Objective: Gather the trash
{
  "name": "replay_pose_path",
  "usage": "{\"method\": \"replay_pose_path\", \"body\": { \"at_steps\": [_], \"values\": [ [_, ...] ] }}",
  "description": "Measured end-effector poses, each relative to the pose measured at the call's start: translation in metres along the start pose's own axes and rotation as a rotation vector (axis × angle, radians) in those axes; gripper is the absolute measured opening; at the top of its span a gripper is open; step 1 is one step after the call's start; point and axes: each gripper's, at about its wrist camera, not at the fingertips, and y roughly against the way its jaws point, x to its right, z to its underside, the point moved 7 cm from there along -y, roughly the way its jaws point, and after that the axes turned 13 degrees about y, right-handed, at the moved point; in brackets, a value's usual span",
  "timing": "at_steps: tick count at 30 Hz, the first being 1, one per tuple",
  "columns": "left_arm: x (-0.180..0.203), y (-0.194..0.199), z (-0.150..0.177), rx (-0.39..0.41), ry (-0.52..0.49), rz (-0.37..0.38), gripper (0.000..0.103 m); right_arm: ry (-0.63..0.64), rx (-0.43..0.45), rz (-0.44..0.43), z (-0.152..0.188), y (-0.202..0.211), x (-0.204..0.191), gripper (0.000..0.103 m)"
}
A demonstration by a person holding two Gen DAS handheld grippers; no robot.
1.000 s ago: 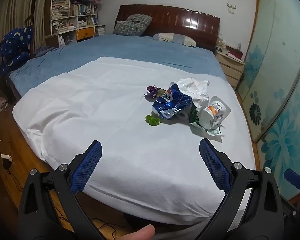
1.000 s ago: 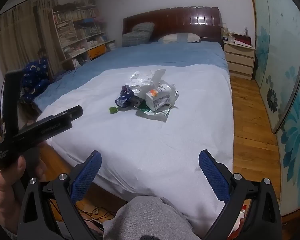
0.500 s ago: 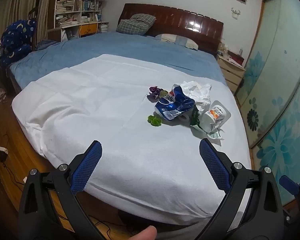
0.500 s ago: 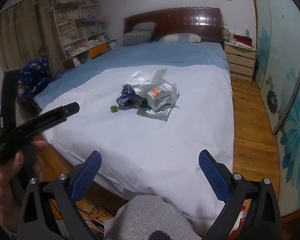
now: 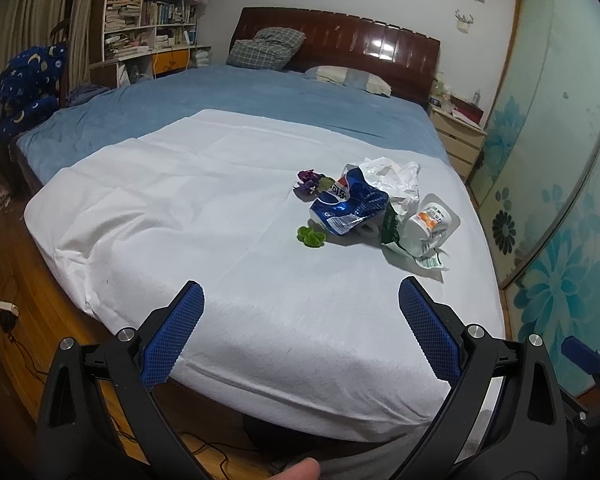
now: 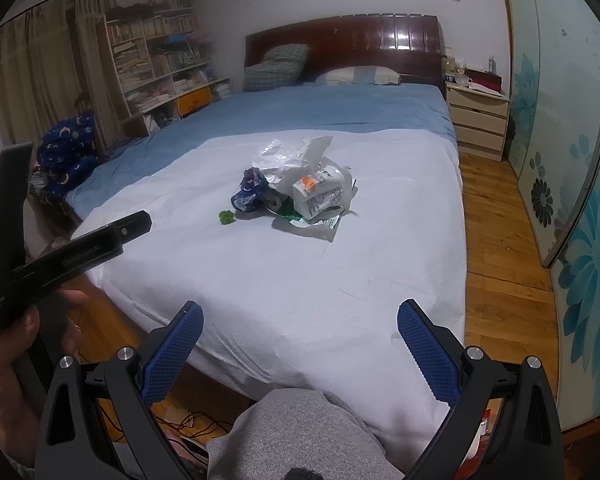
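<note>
The crumpled blue foil snack bag (image 5: 346, 204) showed white characters, too warped to read; the white carton's label (image 6: 320, 196) stayed illegible.

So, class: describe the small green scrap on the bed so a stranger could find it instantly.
Start at the white sheet covering the bed's foot end and find the trash pile. Beside the crushed blue packet, on its near-left, lies the green scrap: the only bright green piece, lying apart from the heap.

Both wrist views face headboard from bed (image 5: 300, 320) foot; share trash pile (image 6: 296, 192), seemingly mid-bed.
</note>
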Motion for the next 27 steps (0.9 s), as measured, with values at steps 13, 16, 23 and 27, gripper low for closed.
{"method": "replay_pose_path", "body": {
  "at_steps": [13,16,23,27],
  "values": [
    [-0.0031,-0.0005,0.0001,-0.004,0.018,0.021,0.097,0.017,0.012,-0.004,0.0001,0.0020,-0.0042,0.096],
    [-0.0011,-0.0004,0.0006,0.002,-0.003,0.011,0.097,0.008,0.008,-0.007,0.0007,0.0011,-0.0038,0.096],
    [0.0013,-0.0013,0.0030,-0.003,-0.017,0.007,0.097,-0.014,0.000,-0.029,0.0013,-0.0009,-0.0013,0.096],
    [0.0027,-0.0019,0.0041,-0.008,-0.020,0.010,0.097,-0.024,-0.002,-0.040,0.0018,-0.0015,0.0003,0.096]
  ]
}}
